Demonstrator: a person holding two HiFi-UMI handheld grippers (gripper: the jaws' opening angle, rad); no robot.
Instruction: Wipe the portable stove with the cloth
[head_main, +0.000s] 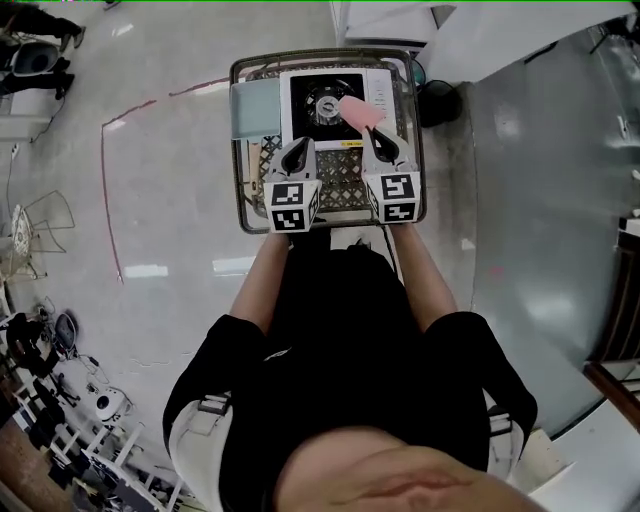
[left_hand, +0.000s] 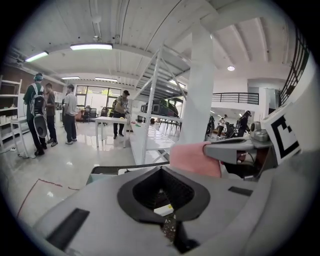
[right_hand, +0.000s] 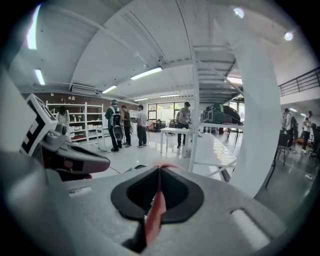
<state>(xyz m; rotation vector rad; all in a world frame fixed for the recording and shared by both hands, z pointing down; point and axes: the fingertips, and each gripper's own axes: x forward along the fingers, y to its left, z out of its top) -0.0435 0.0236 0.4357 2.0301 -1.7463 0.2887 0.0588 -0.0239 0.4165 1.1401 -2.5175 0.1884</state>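
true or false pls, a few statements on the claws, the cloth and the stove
1. The right claw is shut on the pink cloth. True.
2. The left claw grips the cloth too. False: its jaws are together with no cloth between them, and the cloth shows off to its right, in the other claw.
3. In the head view the cloth shows over the top of the portable stove, right of the burner. True, though contact cannot be told.
4. The stove stands on the bare floor. False: it sits inside a wire-rimmed rack.
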